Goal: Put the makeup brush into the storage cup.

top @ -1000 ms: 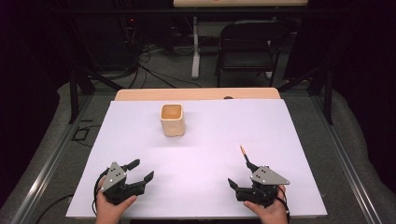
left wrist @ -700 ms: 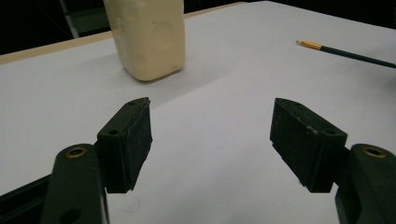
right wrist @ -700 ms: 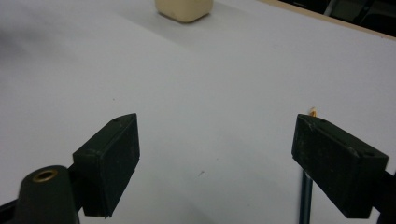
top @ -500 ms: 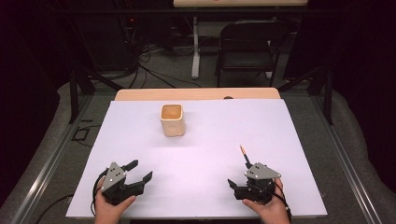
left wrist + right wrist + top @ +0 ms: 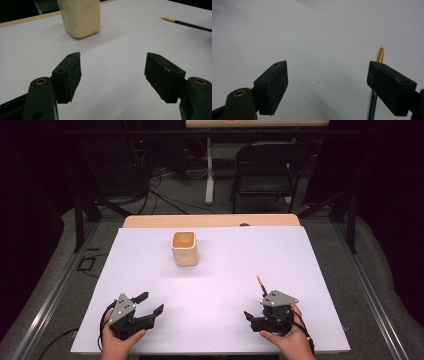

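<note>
Nothing is picked up yet. The pencil (image 5: 260,283) lies near the cup (image 5: 184,248), by the right gripper (image 5: 256,318). Both jaws are held open.

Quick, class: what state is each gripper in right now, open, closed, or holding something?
Left gripper: open, holding nothing.
Right gripper: open, holding nothing; thin dark pencil with gold end lies beside one jaw.

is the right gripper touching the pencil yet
Cannot tell. In the right gripper view the open right gripper has the pencil running behind its right-hand jaw, which hides any gap. In the high view the gripper covers the pencil's near end.
</note>
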`<state>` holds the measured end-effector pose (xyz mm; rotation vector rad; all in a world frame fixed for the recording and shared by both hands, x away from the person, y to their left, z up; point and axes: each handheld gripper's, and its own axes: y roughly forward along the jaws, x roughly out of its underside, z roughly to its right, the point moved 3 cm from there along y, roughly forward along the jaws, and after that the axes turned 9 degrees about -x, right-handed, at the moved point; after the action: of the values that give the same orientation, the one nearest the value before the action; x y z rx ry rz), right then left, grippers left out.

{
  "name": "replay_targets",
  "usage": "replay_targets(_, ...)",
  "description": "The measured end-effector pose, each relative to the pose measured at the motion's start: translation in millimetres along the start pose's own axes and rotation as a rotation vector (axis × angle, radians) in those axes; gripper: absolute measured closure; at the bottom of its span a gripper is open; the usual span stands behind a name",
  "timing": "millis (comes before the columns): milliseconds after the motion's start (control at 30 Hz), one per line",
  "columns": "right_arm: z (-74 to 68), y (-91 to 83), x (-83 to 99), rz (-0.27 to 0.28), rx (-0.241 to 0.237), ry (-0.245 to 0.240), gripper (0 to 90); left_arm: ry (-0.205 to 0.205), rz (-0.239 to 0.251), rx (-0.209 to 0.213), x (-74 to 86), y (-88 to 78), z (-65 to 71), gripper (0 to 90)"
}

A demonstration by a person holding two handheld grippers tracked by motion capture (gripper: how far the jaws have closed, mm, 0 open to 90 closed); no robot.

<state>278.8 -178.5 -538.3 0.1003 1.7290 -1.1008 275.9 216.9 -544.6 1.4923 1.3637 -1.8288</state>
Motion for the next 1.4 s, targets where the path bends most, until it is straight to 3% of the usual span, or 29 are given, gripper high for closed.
replay_targets(1400,19.8,-2.7,-10.2,-0.162,0.018,0.048,15.0,0.01,-0.019,0.015,1.2,2.1,1.9,29.7)
